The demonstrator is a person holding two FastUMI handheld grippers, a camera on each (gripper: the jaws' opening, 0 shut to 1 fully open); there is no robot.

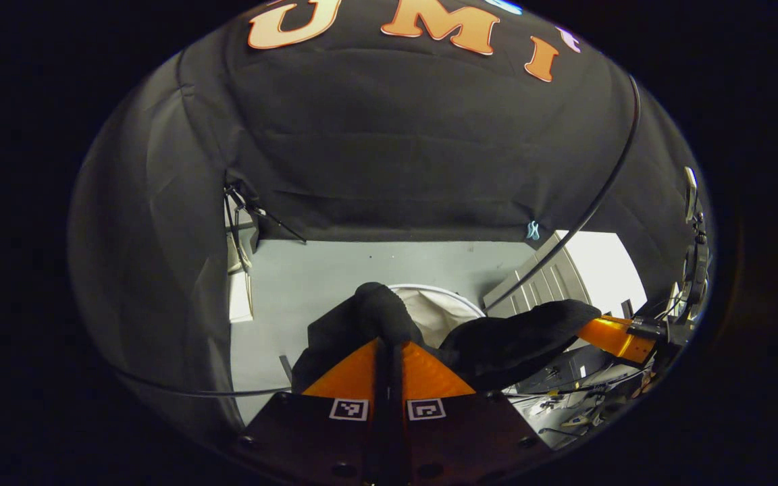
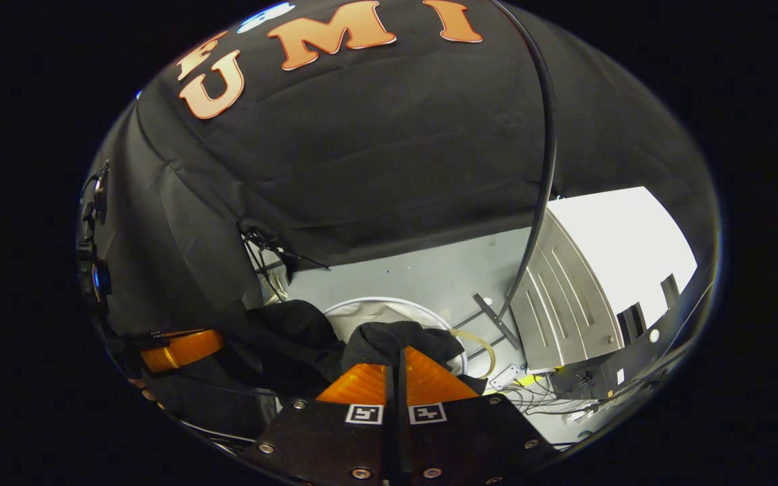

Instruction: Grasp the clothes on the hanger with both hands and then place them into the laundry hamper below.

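1. While both grippers hold a black garment over the white laundry hamper, most of the hamper's rim is hidden behind the cloth in the left gripper view; a curved arc of rim and pale liner shows between the folds.
2. Left gripper: its orange fingers lie together with a bunched knob of black fabric rising straight out of the tips, so the jaws stand clamped on the garment.
3. Right gripper: its fingers are likewise pressed together, a dark fold of the garment pinched at the tips and draping forward over the hamper's near rim.
4. Seen from the left gripper view, the right gripper sits off to the right, its tips buried in cloth; the hand holding it is cut off at the edge.
5. Seen from the right gripper view, the left gripper sits off to the left, its fingertips swallowed by fabric.
6. Garment's shape is hard to make out: black cloth against the black wall blurs its edges.
7. Grey floor lies beneath the hamper.
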